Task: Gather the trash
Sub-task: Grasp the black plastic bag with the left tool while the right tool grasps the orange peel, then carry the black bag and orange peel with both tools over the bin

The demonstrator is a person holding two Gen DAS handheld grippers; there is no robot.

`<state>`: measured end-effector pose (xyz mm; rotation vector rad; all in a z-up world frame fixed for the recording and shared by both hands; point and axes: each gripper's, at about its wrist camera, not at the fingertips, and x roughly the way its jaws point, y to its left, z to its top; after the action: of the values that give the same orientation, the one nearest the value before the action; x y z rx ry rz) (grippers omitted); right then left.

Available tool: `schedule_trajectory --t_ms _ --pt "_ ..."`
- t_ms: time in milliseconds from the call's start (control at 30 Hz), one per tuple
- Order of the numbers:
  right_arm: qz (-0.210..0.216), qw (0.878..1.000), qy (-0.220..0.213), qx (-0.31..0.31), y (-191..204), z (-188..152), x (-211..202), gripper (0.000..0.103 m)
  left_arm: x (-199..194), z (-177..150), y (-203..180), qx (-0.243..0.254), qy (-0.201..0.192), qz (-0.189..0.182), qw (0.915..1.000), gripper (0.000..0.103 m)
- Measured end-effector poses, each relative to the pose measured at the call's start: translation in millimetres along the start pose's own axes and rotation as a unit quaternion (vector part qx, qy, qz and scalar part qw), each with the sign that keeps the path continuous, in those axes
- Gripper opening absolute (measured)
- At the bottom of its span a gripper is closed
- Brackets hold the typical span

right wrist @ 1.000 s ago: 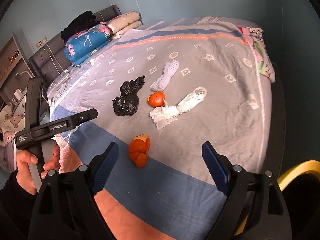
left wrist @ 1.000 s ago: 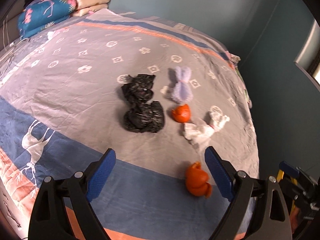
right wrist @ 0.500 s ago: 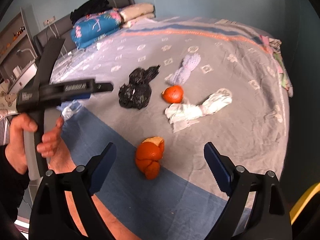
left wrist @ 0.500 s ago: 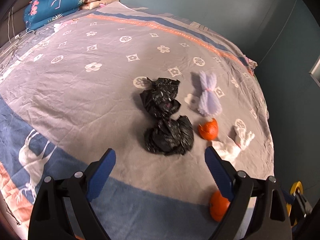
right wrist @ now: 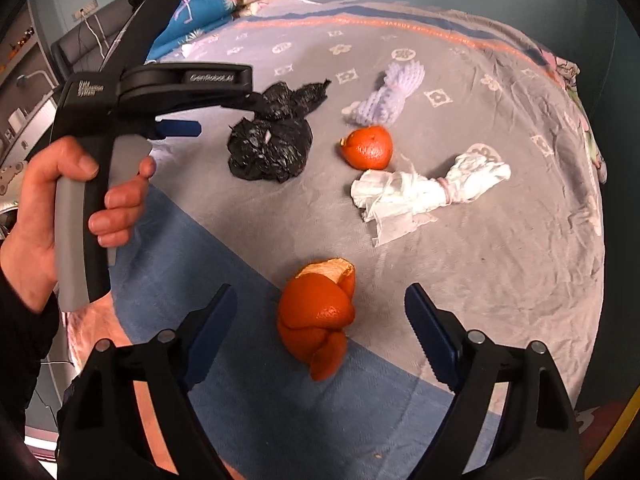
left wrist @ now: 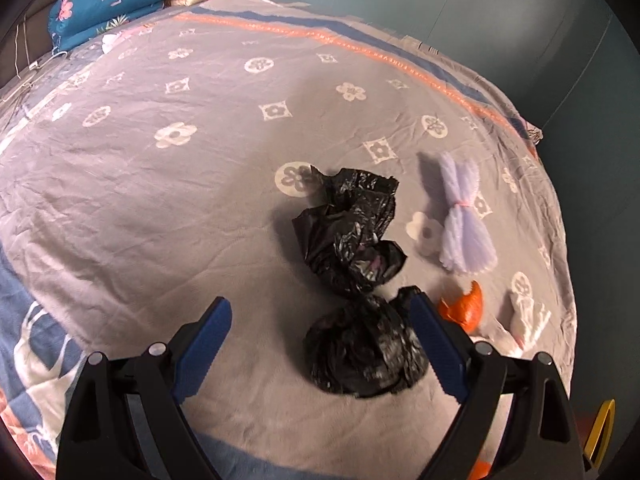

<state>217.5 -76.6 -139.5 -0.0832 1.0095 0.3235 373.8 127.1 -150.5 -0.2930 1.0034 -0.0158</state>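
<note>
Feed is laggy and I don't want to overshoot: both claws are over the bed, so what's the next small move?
Probably ease the right claw down around the near orange peel. The peel lies on the bedspread centred in front of its fingers, nothing is between them yet, and the jaws are closing slightly while still wide. The left claw is open, lined up on the black bag.

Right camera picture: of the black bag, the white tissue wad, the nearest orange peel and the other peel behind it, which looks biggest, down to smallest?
1. White tissue wad and black bag: look alike, unranked.
2. Nearest orange peel, though nearness to the camera enlarges it.
3. Other peel, smallest.
</note>
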Motion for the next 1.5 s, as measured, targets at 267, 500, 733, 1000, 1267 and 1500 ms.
schedule_trajectory --t_ms 267,500,733,1000,1267,1500 --pt "-0.016 1.0 0.02 0.01 -1 0 23 0.072 27 1 -8 0.01 0.008 -0.003 0.9999 0.087" --pt "-0.022 0.999 0.032 0.02 -3 0 38 0.06 40 3 -11 0.005 0.015 -0.019 0.9997 0.059" --pt "-0.015 0.999 0.027 0.025 -3 2 40 0.041 38 -2 -20 0.024 0.004 -0.039 0.9989 0.026" --pt "-0.008 0.999 0.024 0.029 -5 5 31 0.031 26 -6 -6 -0.007 0.004 -0.06 0.9981 0.022" --pt "0.011 0.999 0.016 0.034 -3 2 16 0.03 -1 -17 9 -0.018 -0.01 -0.052 0.9984 0.022" --pt "0.027 0.999 0.011 0.033 2 -4 0 0.03 -21 -27 15 -0.022 -0.014 -0.049 0.9985 0.022"
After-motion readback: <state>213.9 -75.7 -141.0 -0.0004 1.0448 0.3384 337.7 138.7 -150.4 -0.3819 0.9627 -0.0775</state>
